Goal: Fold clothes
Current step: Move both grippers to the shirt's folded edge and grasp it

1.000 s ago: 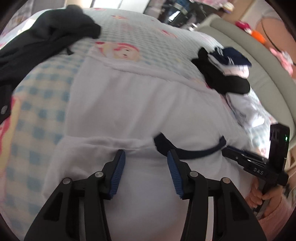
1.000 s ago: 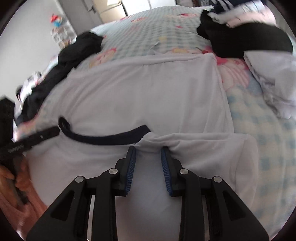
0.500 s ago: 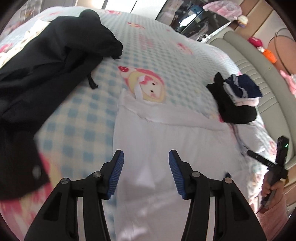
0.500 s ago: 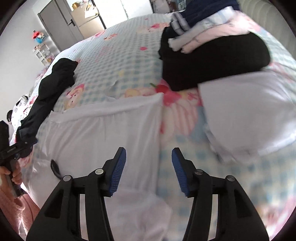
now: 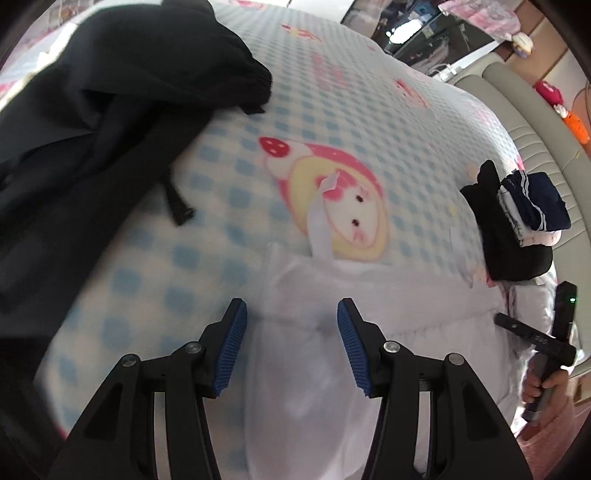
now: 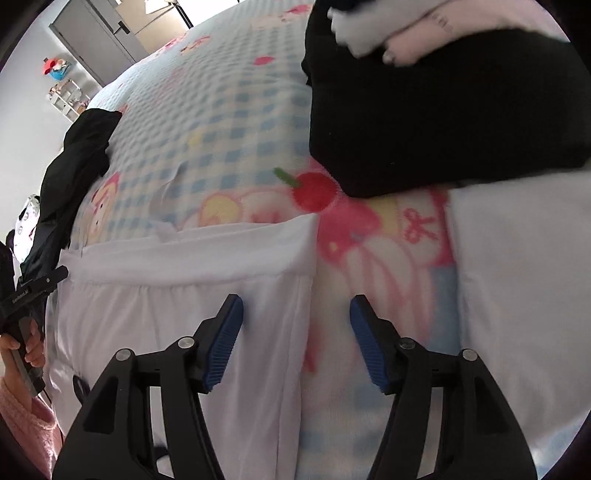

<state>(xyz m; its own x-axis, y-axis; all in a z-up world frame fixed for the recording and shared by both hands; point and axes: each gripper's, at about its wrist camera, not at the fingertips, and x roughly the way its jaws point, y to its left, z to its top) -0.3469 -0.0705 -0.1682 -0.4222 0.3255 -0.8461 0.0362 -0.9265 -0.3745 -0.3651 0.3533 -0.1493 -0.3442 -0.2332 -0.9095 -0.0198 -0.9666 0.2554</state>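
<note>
While a folded stack (image 5: 517, 236) already sits far right, the white garment (image 6: 192, 295) lies flat on the bed (image 5: 332, 110), not yet folded. Left gripper (image 5: 291, 347) and right gripper (image 6: 295, 343) both gape wide over its far corners, gripping nothing.

Bed (image 5: 332, 122) spread with a blue-and-white checked blanket printed with pink cartoon figures and a red cherry (image 6: 314, 190), under soft daylight. Padded grey-green headboard (image 5: 532, 122) along the far right in the left wrist view, with bright soft toys (image 5: 565, 110) on its ledge and dark cluttered furniture (image 5: 424, 33) beyond the bed's far end. Plain pale wall (image 6: 22, 122), grey door (image 6: 96, 40) and small white shelf unit (image 6: 66, 94) with colourful items at upper left of the right wrist view.
</note>
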